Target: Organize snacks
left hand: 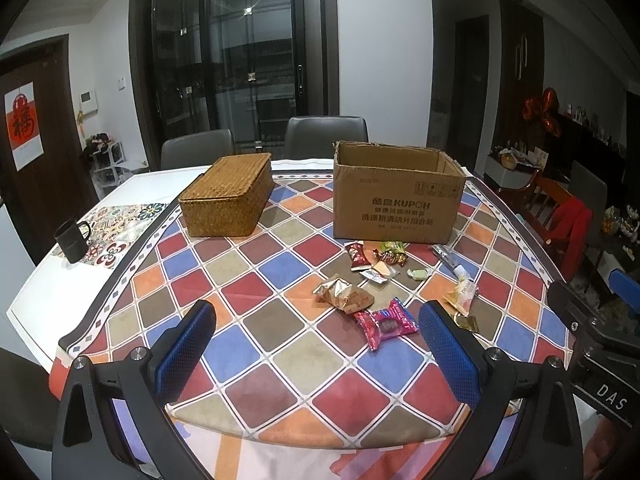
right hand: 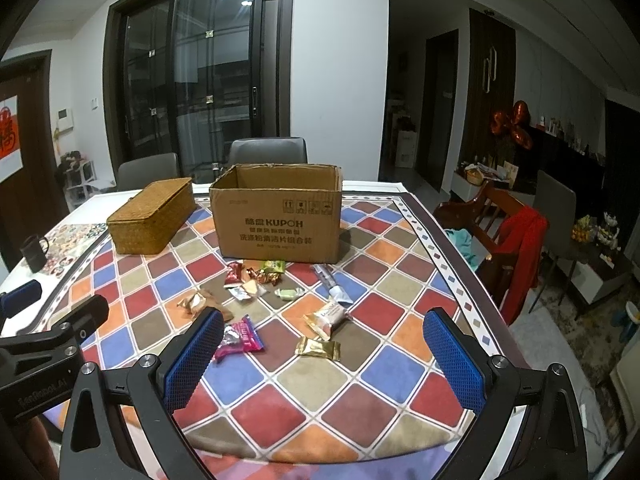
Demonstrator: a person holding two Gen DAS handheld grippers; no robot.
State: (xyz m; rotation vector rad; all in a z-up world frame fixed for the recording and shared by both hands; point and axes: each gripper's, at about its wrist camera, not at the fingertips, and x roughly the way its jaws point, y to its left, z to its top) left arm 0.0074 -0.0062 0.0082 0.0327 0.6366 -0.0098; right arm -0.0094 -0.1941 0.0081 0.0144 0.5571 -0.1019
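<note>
Checkered table (left hand: 280, 344) under dim light: lidded wicker basket (left hand: 228, 200) beside open cardboard box (left hand: 396, 196), wrapped snacks (left hand: 360, 276) scattered before it; left claw (left hand: 318, 354) and right claw (right hand: 324, 360) both spread apart, empty.

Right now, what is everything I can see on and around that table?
Wicker basket: one, golden brown, lid shut, far left on the cloth.
Cardboard box: one, brown, open top, beside the basket.
Snack packets: about ten, loose in front of the box, among them a pink packet, a gold packet, a red packet and a pale green sweet.
Tube: one, white and clear, right of the snacks.
Mug: one, black, on the table's left edge.
Tablecloth: one, checked red, blue, orange, tan.
Chairs: two grey, behind the table.
Left gripper: open, blue pads, empty.
Right gripper: open, blue pads, empty.
</note>
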